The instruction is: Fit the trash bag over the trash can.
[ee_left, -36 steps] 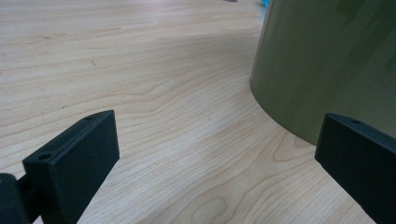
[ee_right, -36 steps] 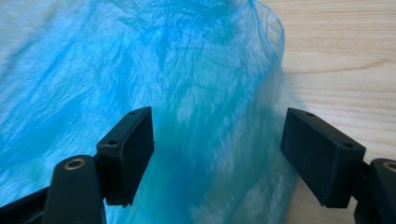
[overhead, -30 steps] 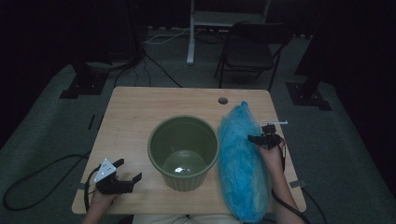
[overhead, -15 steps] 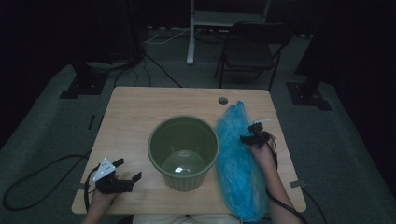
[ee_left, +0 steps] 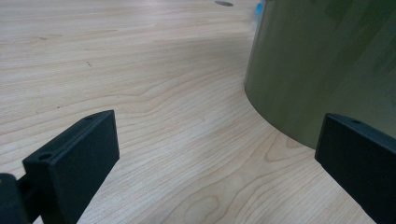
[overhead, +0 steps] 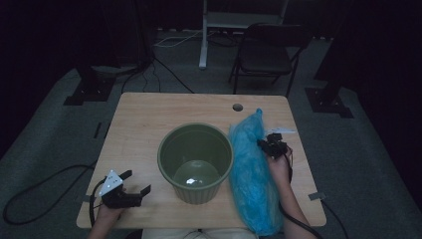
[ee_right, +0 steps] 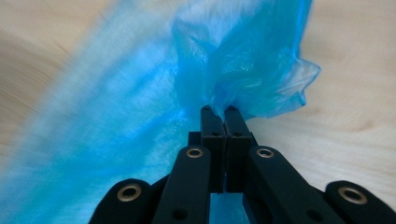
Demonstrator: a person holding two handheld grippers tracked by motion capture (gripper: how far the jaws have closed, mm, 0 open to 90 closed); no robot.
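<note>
A blue plastic bag (overhead: 251, 179) lies stretched along the table (overhead: 149, 119), its crinkled film pinched between the pressed-together jaws of the right tongs (overhead: 271, 144), which bite a gathered fold on the bag's near edge; in the right gripper view the bag (ee_right: 187, 84) billows up and away from the right tongs (ee_right: 225, 112), its far part blurred. The bag runs from just beyond these tongs back past the person's right hand (overhead: 279, 167) to the table's near edge, where it hangs slightly over. Immediately on the other side of the bag from the right tongs stands a green bucket (overhead: 195, 160), upright and open-topped, its wall touching or all but touching the film. Well apart from it all, beyond the bucket, the left tongs (overhead: 134, 183) rest low over bare wood with jaws spread wide and gripping nothing; in the left gripper view the bucket (ee_left: 327, 70) curves just ahead of the left tongs (ee_left: 217, 149), nearest the right-hand jaw. A small round hole (overhead: 238, 107) marks the table beyond the bag's far tip.
</note>
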